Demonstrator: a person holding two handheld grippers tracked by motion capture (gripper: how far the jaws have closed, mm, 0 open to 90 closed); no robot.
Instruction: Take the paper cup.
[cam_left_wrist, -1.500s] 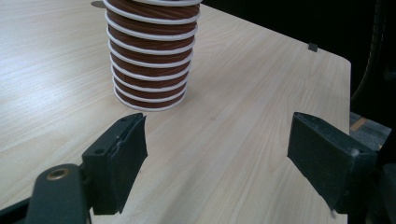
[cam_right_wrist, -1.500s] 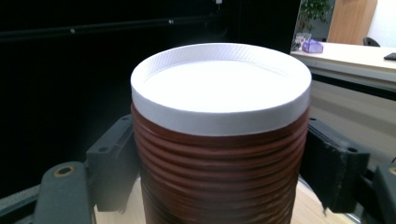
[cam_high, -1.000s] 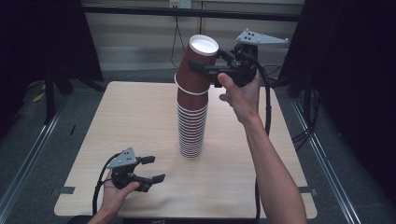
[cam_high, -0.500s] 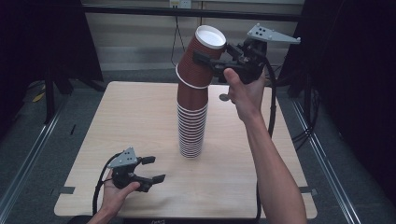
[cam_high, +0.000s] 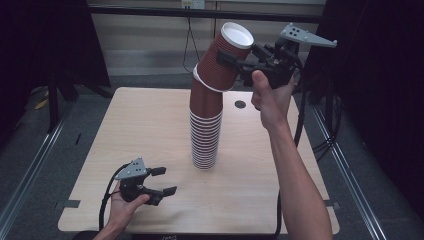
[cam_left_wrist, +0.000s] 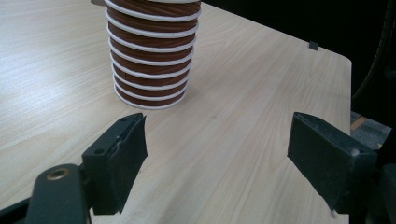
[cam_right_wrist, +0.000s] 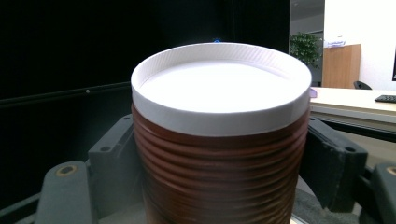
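Above the worktop: top cups tilted off the stack

Over the worktop's (cam_high: 150, 120) middle, the right tongs (cam_high: 235, 62) clamp the upper bundle of cups (cam_high: 222, 57), tilted toward 1 o'clock, its lower rim against the standing stack (cam_high: 205, 135). At 7 o'clock from that stack, the left tongs (cam_high: 162, 181) rest low, jaws spread wide, gripping nothing.

Top cups lifted and tipped

The right gripper (cam_high: 235, 65), clamped on the upper cups (cam_high: 224, 57), has risen and swung right, tilting that bunch further off the stack (cam_high: 205, 135) than a second ago. Its white end now faces up and right, and the bunch seems nearly free of the stack, though the overlap hides the joint.
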